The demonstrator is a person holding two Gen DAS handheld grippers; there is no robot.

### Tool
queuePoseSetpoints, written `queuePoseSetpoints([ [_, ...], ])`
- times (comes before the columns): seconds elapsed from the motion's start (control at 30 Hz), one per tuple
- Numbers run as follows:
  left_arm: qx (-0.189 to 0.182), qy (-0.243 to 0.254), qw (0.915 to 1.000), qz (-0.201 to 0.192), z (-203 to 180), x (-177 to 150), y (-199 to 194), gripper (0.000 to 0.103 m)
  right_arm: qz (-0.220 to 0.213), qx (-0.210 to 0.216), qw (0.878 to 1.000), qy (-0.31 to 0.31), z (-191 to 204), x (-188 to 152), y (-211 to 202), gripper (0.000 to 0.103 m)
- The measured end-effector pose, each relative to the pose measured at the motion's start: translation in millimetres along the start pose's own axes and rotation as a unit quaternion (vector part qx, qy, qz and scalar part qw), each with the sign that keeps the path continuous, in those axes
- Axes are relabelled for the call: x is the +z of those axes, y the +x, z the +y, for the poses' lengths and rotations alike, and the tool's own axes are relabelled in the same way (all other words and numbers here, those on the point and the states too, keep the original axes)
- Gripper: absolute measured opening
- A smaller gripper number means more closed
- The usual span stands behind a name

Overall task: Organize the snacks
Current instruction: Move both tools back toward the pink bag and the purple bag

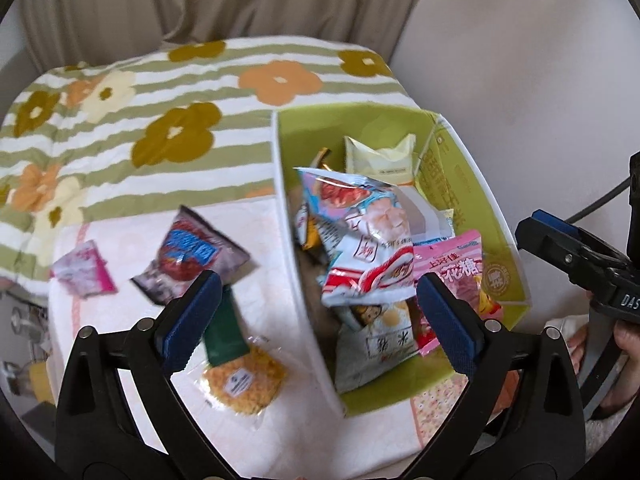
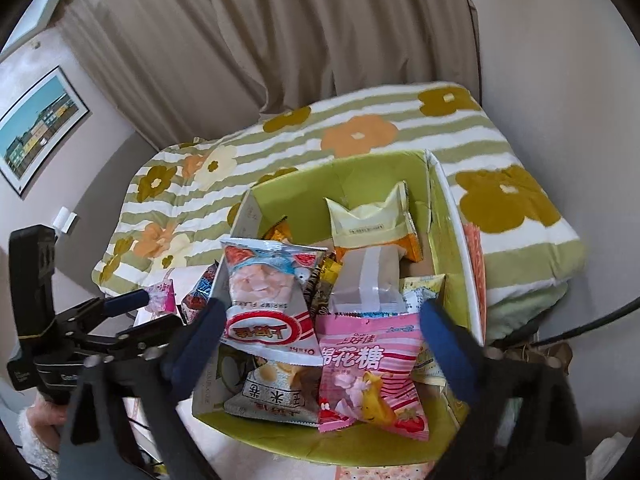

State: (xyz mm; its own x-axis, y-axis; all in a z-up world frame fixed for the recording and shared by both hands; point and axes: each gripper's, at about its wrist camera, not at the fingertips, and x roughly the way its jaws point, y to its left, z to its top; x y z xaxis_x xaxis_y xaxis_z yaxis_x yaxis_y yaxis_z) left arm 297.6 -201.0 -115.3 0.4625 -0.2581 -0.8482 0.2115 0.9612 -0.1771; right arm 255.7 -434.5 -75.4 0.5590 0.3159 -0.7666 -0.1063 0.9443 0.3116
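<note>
Left claw (image 1: pixel 318 312) released | right claw (image 2: pixel 320 330) released | green box (image 2: pixel 456 240): shrimp chips (image 2: pixel 268 300), marshmallow bag (image 2: pixel 368 376), yellow packet (image 2: pixel 368 216) heaped inside

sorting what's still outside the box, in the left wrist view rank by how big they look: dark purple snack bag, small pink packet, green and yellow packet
1. dark purple snack bag
2. green and yellow packet, close to it in size and nearer the camera, so that order is unsure
3. small pink packet, clearly smallest

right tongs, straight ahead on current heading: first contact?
Probably the pink marshmallow bag atop the snacks in the green box, centred between the open right tongs. Depth is unclear.
</note>
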Motion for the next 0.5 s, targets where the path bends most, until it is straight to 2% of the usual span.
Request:
queuePoseSetpoints([
  [0.23, 0.036, -0.038, 0.9976, -0.046, 22.5, -32.7, -47.7, 0.098, -0.005, 0.019, 0.999, -0.04, 23.2, -7.0, -12.3, 0.098],
  [0.37, 0.058, -0.075, 0.9929, -0.072, 53.9, -59.6, -77.3, 0.098, -0.011, 0.029, 0.997, -0.064, 43.3, -9.7, -17.6, 0.098],
  [0.5, 0.071, -0.113, 0.9878, -0.081, 93.6, -80.5, -96.9, 0.098, -0.017, 0.04, 0.996, -0.081, 65.8, -14.6, -18.6, 0.098],
])
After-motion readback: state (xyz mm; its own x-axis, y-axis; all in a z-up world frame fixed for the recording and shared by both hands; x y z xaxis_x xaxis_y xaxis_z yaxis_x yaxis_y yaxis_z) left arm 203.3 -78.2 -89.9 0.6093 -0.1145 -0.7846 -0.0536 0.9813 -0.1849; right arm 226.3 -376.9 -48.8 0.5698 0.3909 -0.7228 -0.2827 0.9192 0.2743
